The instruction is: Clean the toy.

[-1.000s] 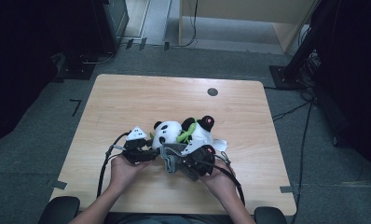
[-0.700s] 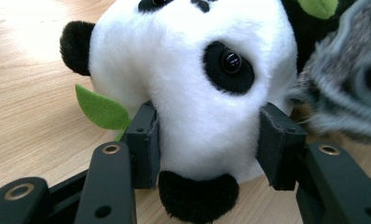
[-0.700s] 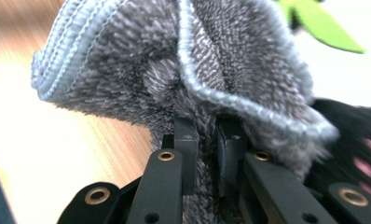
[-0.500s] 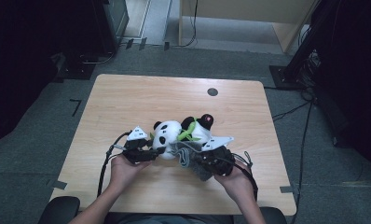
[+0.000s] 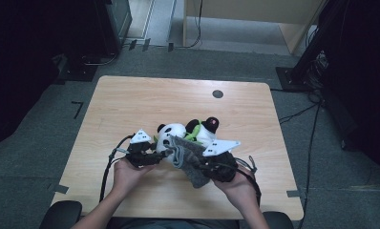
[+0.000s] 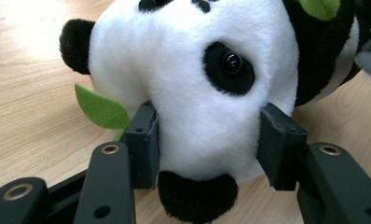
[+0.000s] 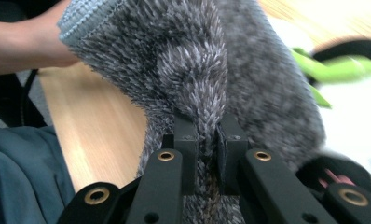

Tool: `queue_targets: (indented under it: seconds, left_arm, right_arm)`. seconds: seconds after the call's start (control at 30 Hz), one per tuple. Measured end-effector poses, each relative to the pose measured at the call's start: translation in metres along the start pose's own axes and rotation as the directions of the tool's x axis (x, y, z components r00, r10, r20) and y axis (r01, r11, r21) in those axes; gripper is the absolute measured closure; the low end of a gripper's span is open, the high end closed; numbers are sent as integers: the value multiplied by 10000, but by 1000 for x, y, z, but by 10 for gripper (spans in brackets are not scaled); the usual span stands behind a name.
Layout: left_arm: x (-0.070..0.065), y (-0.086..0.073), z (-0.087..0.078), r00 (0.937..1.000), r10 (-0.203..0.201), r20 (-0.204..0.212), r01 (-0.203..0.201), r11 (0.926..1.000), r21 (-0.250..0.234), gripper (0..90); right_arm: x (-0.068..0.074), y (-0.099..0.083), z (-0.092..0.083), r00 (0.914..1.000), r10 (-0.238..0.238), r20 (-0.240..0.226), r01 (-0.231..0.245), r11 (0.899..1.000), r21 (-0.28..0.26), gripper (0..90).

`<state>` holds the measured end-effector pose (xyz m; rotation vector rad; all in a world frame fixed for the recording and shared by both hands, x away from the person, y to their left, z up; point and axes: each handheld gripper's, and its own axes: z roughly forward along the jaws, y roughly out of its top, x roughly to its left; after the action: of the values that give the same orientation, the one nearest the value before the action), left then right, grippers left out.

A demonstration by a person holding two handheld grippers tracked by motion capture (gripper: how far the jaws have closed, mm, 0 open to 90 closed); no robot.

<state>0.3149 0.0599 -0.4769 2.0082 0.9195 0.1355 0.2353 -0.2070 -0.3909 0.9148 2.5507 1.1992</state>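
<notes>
The left claw (image 6: 207, 135) is pinching the head of a plush panda (image 6: 197, 84), one black pad pressed into each side of the white face, with the black nose just between and below them. The right claw (image 7: 207, 140) is pressed tight on a fold of a fuzzy grey sock (image 7: 207, 70), its ribbed cuff lifted up and toward the person's bare forearm. In the high view the left claw (image 5: 160, 153) and right claw (image 5: 197, 164) sit close together near the front edge of the worktop (image 5: 131, 105), the sock (image 5: 188, 157) draped between them and partly over the panda (image 5: 188, 133). The panda lies on its side on the worktop, its long axis running roughly left to right, head toward the left claw and black-eared end with a pink patch toward the right; green felt leaves poke out by its cheek and chest. No writing or label can be read on toy, sock or claws. The worktop is pale wood grain with rounded corners and a small dark round cap (image 5: 217, 94) near its far edge. Around it lies grey carpet marked with bits of dark tape, with cables (image 5: 302, 112) trailing at the right, dark equipment at the back left, and a light wooden cabinet base beyond.
</notes>
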Motion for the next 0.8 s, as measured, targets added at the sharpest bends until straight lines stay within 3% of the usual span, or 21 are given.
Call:
queue_targets:
  seconds: [0.17,0.3,0.53,0.63,0.8]
  left_arm:
    - [0,0,0,10000,-55,-3,55,10000,23,476]
    - [0,1,0,9999,-113,7,113,9999,26,477]
    - [0,1,0,10000,-88,-36,88,9999,71,480]
    - [0,1,0,10000,-86,-26,86,9999,93,482]
    - [0,1,0,10000,-16,-13,16,9999,154,484]
  right_arm:
    - [13,10,32,9980,-364,-509,372,9992,148,826]
    - [13,7,66,9968,-236,-759,275,9983,515,826]
    - [6,-2,107,9988,-477,78,469,9952,864,826]
    - [4,-6,109,9977,-620,272,595,9948,832,826]
    - [2,-15,104,9919,-957,835,845,9881,1286,826]
